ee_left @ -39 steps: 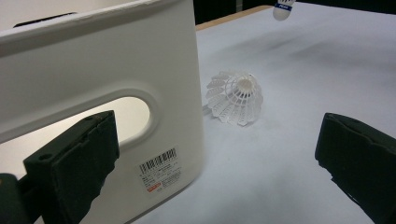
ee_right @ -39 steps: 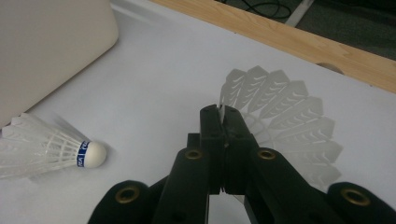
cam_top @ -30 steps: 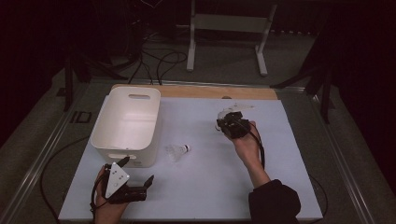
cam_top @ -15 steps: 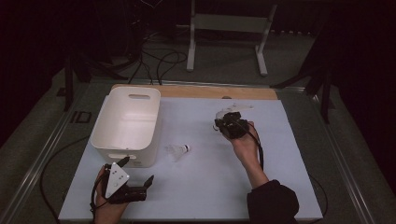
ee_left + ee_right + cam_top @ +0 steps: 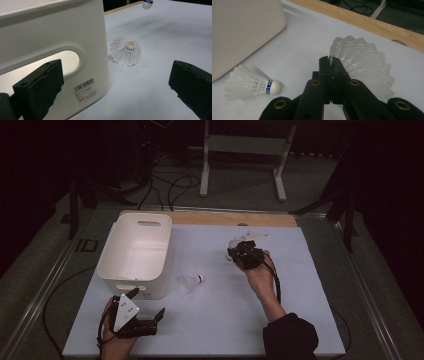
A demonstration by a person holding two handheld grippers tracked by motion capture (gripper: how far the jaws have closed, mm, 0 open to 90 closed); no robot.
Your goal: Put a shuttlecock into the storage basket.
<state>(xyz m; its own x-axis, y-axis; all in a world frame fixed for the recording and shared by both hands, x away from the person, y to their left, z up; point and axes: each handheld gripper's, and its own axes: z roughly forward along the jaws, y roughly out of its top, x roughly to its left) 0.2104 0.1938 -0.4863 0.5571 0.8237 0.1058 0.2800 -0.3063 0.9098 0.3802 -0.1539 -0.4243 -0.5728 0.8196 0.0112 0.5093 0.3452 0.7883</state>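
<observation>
Right of the bin, above the mat: held shuttlecock (image 5: 362, 62), pinched by its skirt edge, presumably for carrying
Right gripper (image 5: 331, 65): clamped together on that skirt
Second shuttlecock (image 5: 190, 281): left lying just right of the bin (image 5: 136, 255)
Left gripper (image 5: 148, 312): jaws apart, kept near the bin's front, empty

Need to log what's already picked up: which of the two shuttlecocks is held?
The shuttlecock pinched by its skirt in the right gripper, whose jaws are shut on it. The other shuttlecock lies loose on the table beside the bin.

High view dim, surroundings near black; white table mat (image 5: 220, 320) evenly lit from above. Gripper views brighter, soft shadows, near jaws slightly blurred.
</observation>
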